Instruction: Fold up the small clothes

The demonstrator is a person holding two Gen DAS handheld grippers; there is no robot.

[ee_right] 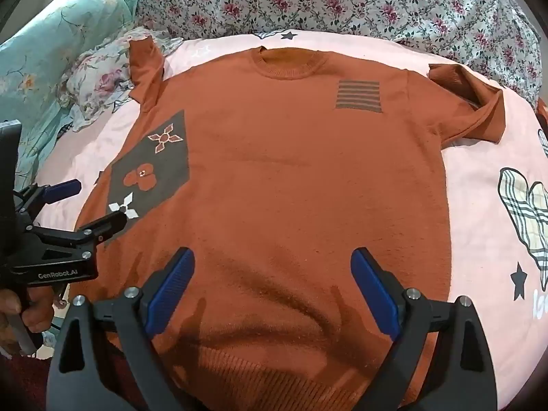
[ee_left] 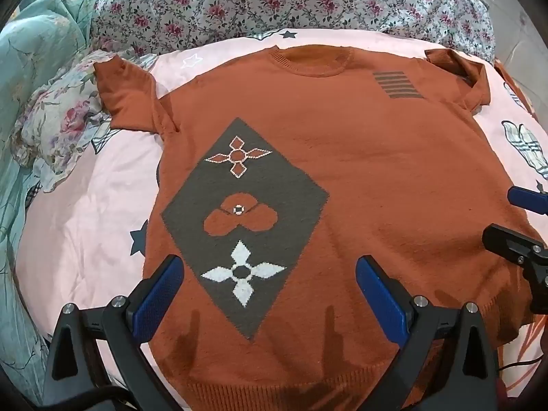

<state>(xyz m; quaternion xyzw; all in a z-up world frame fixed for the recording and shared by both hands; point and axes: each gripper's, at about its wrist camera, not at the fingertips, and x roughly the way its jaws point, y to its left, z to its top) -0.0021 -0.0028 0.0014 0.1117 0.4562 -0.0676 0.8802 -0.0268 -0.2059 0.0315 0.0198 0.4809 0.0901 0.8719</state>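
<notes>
A rust-orange short-sleeved knit sweater (ee_left: pixel 359 157) lies spread flat, front up, on a pink sheet, collar at the far side. It has a grey diamond patch (ee_left: pixel 245 212) with flower shapes and a small striped patch (ee_left: pixel 397 85). It also shows in the right wrist view (ee_right: pixel 291 171). My left gripper (ee_left: pixel 270 274) is open above the hem, over the diamond. My right gripper (ee_right: pixel 272 270) is open above the hem's middle, holding nothing. The right gripper's fingers (ee_left: pixel 513 239) show at the left view's right edge. The left gripper (ee_right: pixel 89 205) shows at the right view's left edge.
The pink sheet (ee_left: pixel 85 226) with star and plaid-heart prints (ee_right: pixel 527 212) covers the bed. A floral quilt (ee_left: pixel 291 0) is bunched along the far side, and a teal floral blanket (ee_left: pixel 37 54) lies at the far left. Both sleeves lie slightly crumpled.
</notes>
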